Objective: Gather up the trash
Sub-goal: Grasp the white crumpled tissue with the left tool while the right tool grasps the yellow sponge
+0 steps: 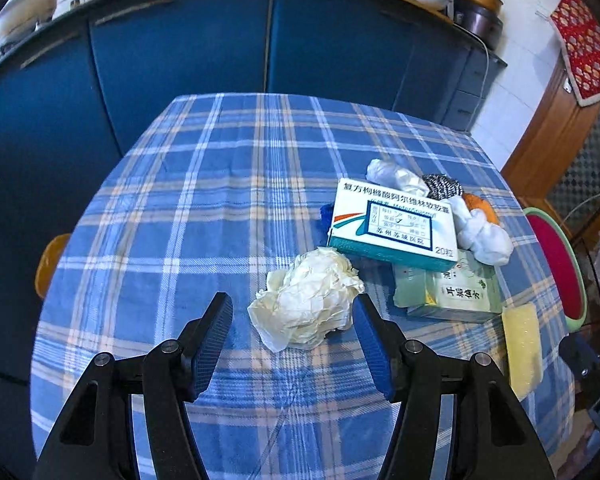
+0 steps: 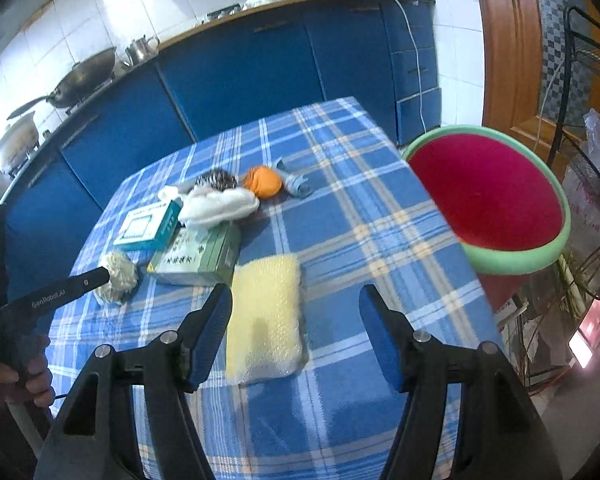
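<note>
A crumpled cream paper ball (image 1: 310, 298) lies on the blue plaid tablecloth (image 1: 204, 208). My left gripper (image 1: 294, 308) is open, its fingers on either side of the ball's near part. The ball also shows in the right wrist view (image 2: 118, 276) with the left gripper's finger against it. My right gripper (image 2: 296, 300) is open and empty, above a yellow sponge (image 2: 266, 316) near the table's front. Behind lie a white-and-teal medicine box (image 1: 392, 224), a green box (image 1: 452, 292), white tissue wads (image 1: 484, 234), a steel scourer (image 1: 442, 186) and an orange ball (image 2: 262, 182).
A red basin with a green rim (image 2: 496, 200) stands past the table's right edge. Blue kitchen cabinets (image 1: 180, 48) run behind the table. A blue cloth scrap (image 2: 298, 184) lies beside the orange ball. A wire rack and plastic bags (image 2: 596, 140) stand at the far right.
</note>
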{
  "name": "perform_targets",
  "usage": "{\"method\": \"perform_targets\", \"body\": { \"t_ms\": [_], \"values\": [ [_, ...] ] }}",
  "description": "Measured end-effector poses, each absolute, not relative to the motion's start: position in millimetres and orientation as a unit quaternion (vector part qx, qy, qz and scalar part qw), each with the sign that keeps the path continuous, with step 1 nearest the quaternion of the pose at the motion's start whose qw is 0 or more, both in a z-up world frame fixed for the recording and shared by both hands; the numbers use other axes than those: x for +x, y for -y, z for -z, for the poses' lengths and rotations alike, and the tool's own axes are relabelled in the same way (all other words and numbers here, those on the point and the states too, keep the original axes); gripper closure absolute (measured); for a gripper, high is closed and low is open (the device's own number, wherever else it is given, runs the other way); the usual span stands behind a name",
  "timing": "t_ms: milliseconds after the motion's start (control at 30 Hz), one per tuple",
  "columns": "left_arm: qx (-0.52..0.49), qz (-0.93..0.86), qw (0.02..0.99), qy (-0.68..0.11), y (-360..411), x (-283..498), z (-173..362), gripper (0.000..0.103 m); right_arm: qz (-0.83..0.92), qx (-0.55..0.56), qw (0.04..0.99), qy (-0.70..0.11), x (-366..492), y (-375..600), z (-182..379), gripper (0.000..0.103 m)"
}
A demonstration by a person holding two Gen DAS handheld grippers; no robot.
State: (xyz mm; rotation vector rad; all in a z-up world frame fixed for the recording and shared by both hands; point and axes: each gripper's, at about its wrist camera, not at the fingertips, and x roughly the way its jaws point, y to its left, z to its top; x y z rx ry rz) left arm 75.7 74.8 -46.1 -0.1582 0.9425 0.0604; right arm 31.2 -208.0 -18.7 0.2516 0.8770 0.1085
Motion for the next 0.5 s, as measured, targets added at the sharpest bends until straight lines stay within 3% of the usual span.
{"method": "perform_targets", "body": {
  "t_ms": [333,500],
  "values": [
    [-0.066,0.011,0.895,-0.44,-67.5,78.6,56.0,0.039,-0.057,0.113,0.882,-0.453,35.7,194.3,36.5,0.036],
    [-0.071,0.017,0.895,-0.44,-68.7,79.4,62.8,0.051,-0.063,0.112,0.877,-0.463,37.3,188.1,43.0,0.036]
  ]
}}
